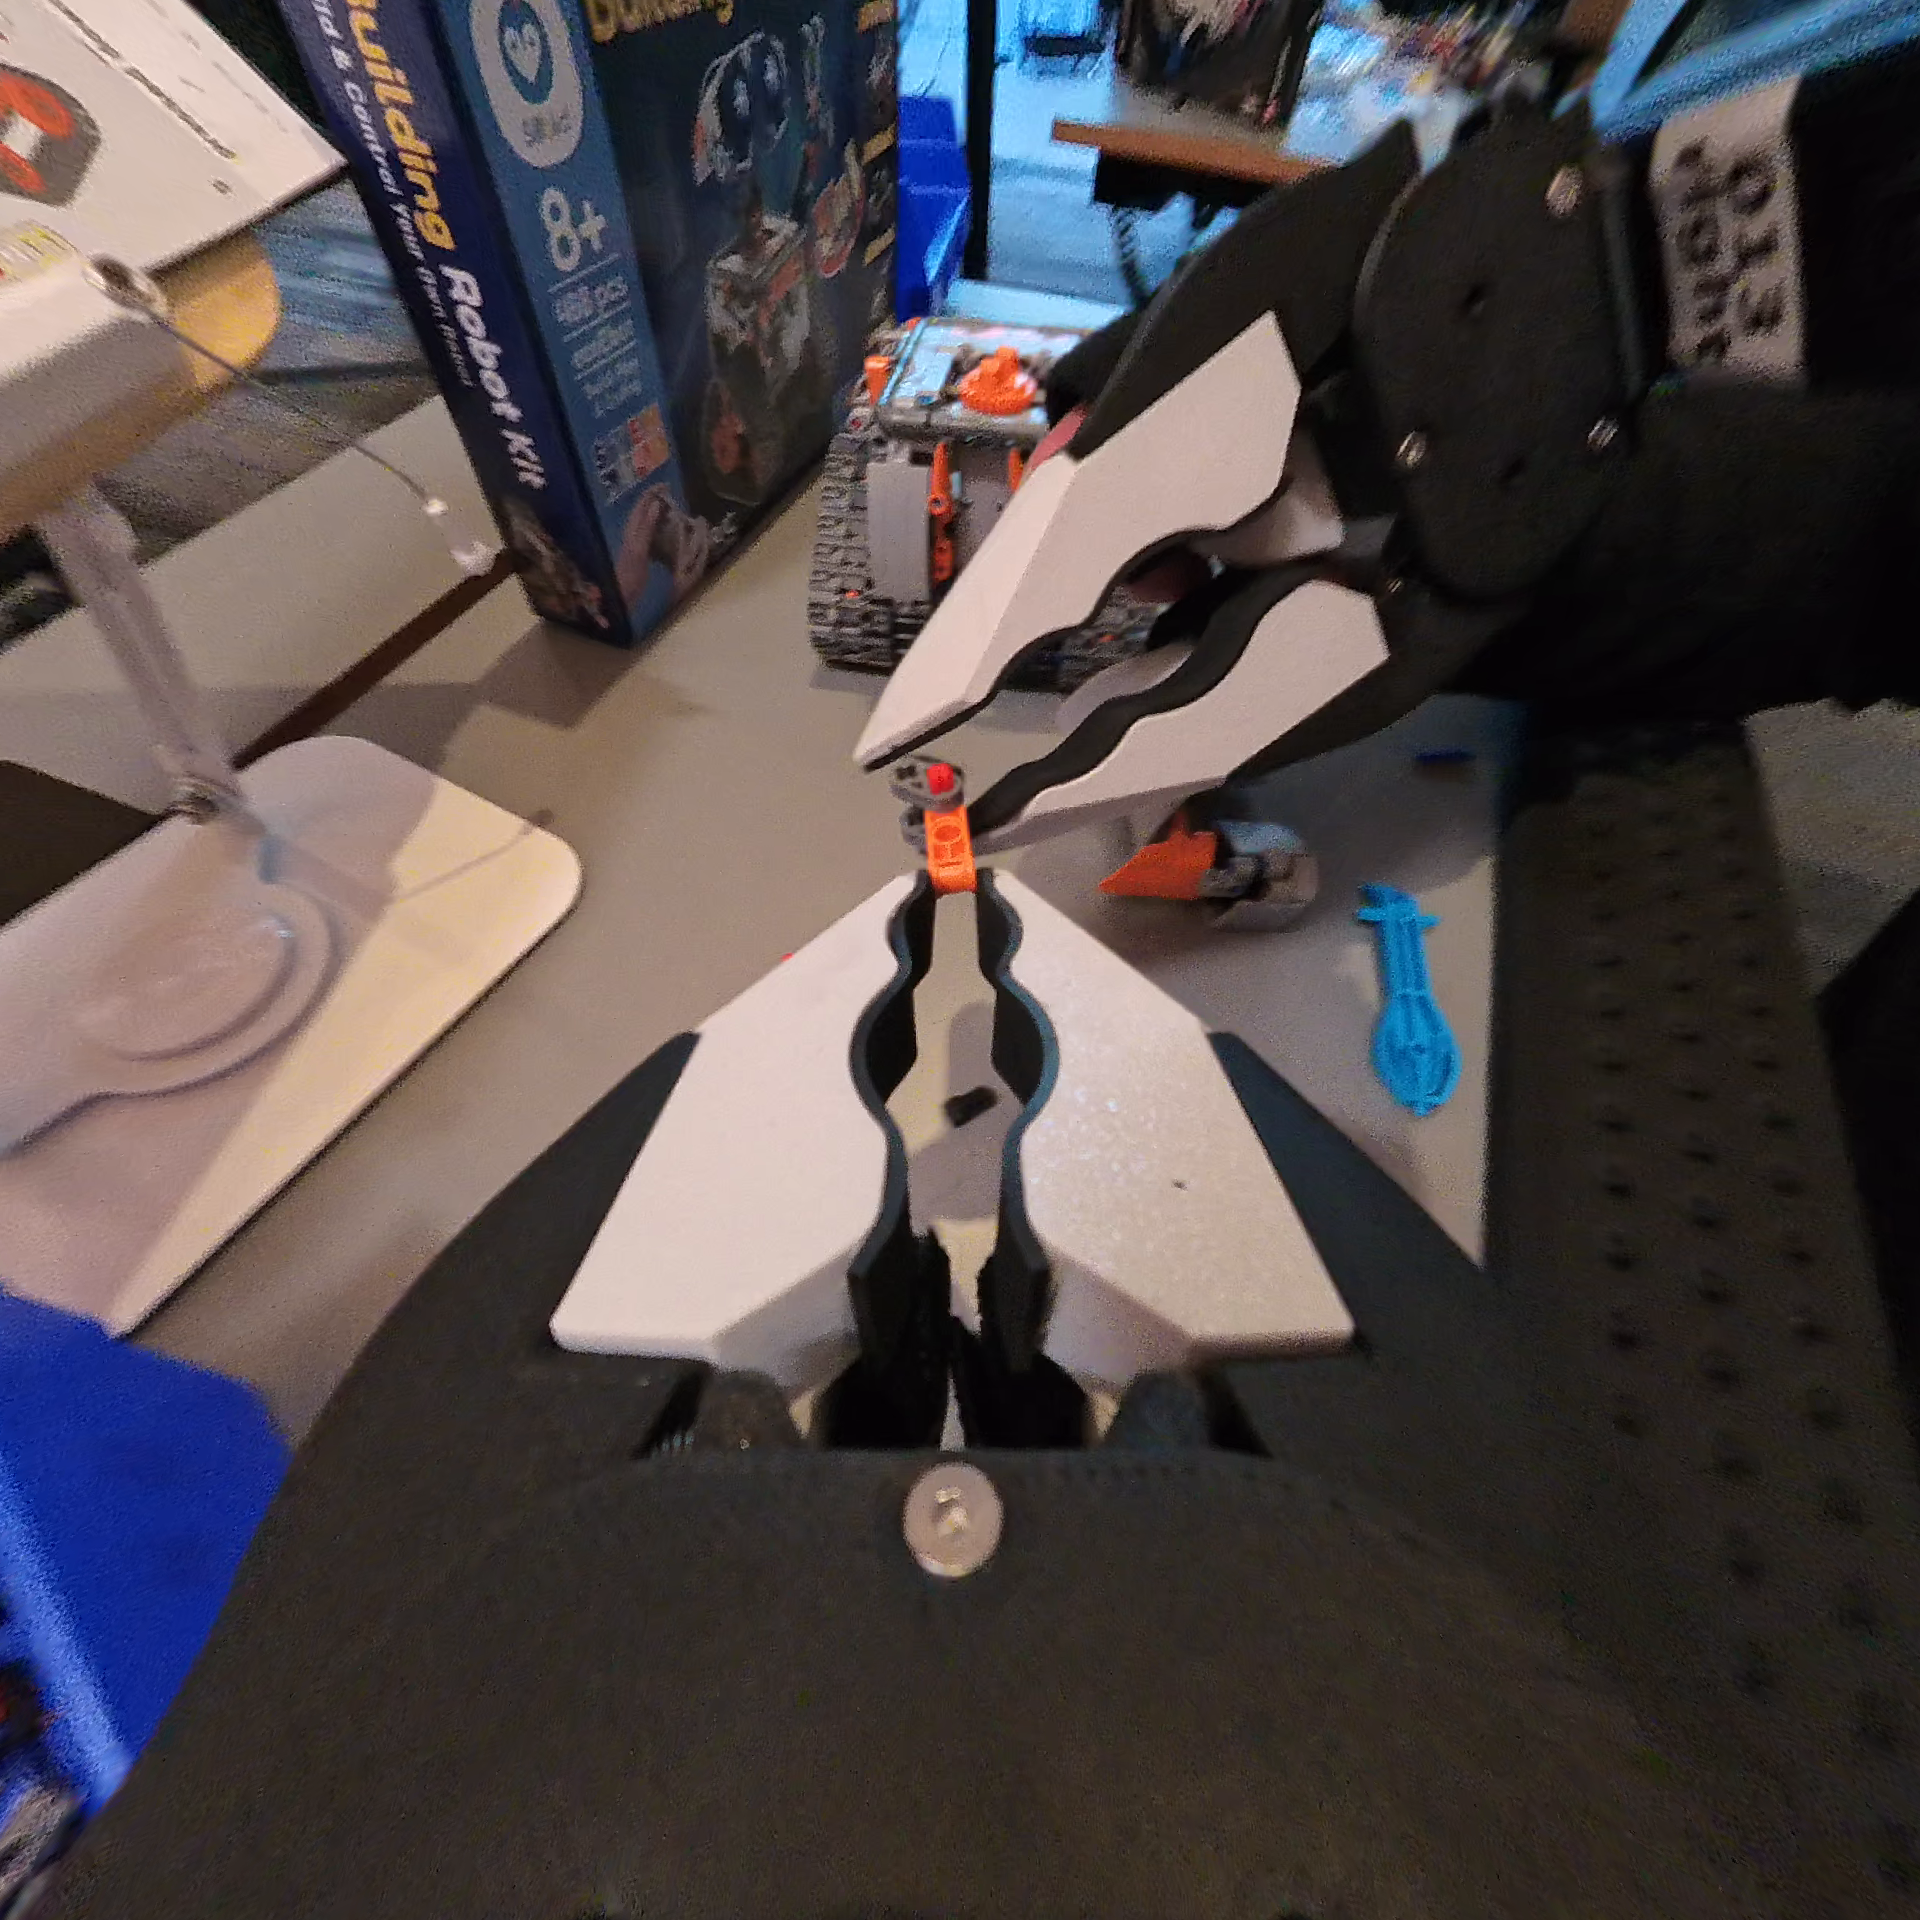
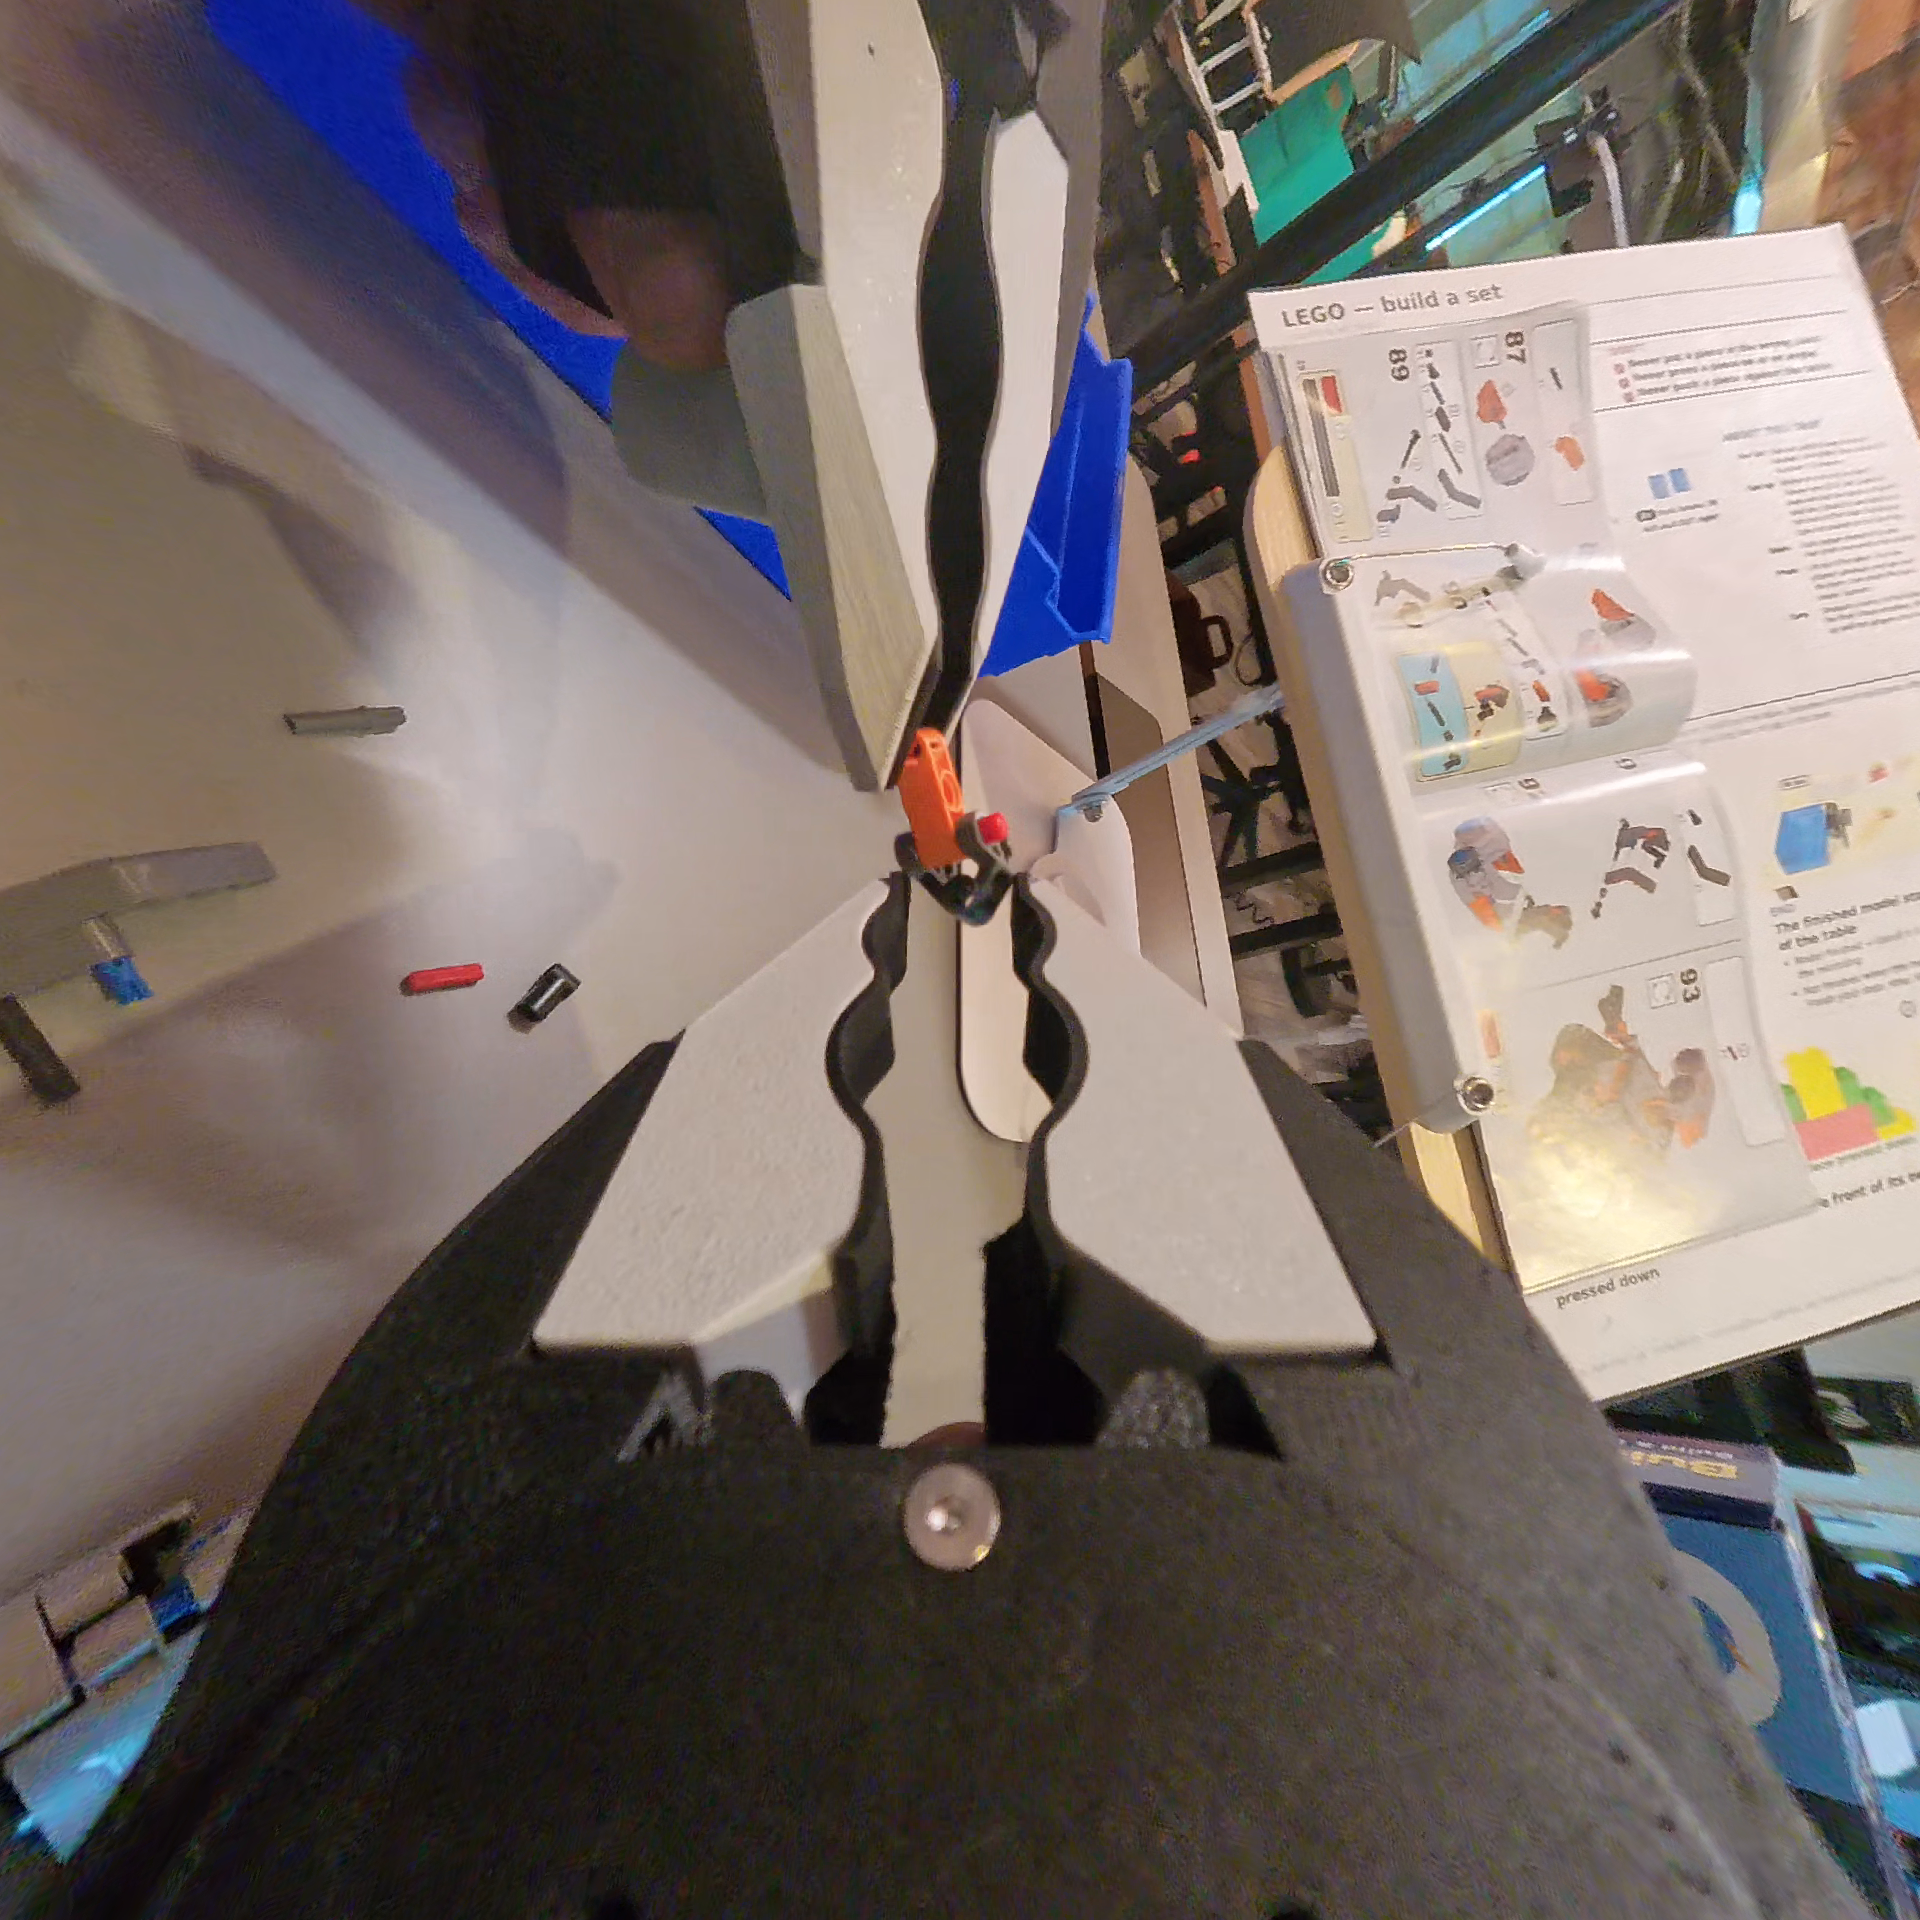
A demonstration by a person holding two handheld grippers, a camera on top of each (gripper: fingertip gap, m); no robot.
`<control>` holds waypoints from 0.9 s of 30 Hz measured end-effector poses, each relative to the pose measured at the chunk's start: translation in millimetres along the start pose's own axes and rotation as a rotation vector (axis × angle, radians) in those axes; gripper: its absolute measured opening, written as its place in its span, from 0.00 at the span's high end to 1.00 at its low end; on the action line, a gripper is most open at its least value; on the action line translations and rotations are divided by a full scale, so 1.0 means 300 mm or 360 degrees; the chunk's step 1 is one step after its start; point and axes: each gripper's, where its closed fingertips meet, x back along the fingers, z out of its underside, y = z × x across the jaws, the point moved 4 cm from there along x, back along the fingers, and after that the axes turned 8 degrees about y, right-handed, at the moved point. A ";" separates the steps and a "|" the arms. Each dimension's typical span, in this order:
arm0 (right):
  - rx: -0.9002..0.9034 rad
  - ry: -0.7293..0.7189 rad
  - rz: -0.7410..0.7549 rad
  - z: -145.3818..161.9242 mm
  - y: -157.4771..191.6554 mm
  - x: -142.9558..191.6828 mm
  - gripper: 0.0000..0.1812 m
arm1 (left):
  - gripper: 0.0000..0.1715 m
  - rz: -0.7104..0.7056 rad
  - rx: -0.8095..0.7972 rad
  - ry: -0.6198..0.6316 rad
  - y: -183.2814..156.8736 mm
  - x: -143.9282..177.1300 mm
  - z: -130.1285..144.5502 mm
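Two grippers meeting over table point(image 1: 665, 790), mid-air.
Left gripper point(image 1: 951, 883) clamped on orange piece point(image 1: 948, 847); right gripper point(image 2: 951, 883) clamped on grey piece point(image 2: 961, 883), apparently joined already.

Dim indoor light, cool blue cast behind. Soft shadows on desk point(image 1: 686, 748). Strong wide-angle bending at edges. Edges blurred; centre sharp. Glare on booklet point(image 2: 1538, 790).

— What stands at the back of the table point(image 1: 665, 790)?
— A blue toy box point(image 1: 582, 312), upright, beside a tracked toy vehicle point(image 1: 914, 520).
— And nearer?
— A light-blue plastic tool point(image 1: 1405, 1013) lies flat; a clear stand point(image 1: 239, 977) carries an instruction booklet point(image 2: 1538, 727). A red pin point(image 2: 443, 978) and black pin point(image 2: 544, 995) lie close together.
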 end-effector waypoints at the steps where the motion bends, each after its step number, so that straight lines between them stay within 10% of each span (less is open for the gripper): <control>1: -0.0012 -0.0014 -0.0011 0.002 -0.007 0.007 0.91 | 0.97 -0.0075 -0.0055 0.0026 0.007 0.006 -0.004; 11: -0.0508 -0.0314 -0.0317 0.010 -0.102 0.078 0.82 | 0.97 -0.0749 -0.0844 0.0311 -0.027 0.059 -0.088; 27: -0.0368 -0.0480 -0.0405 -0.053 -0.078 0.141 0.83 | 0.97 -0.0899 -0.1250 0.0232 -0.118 0.053 -0.158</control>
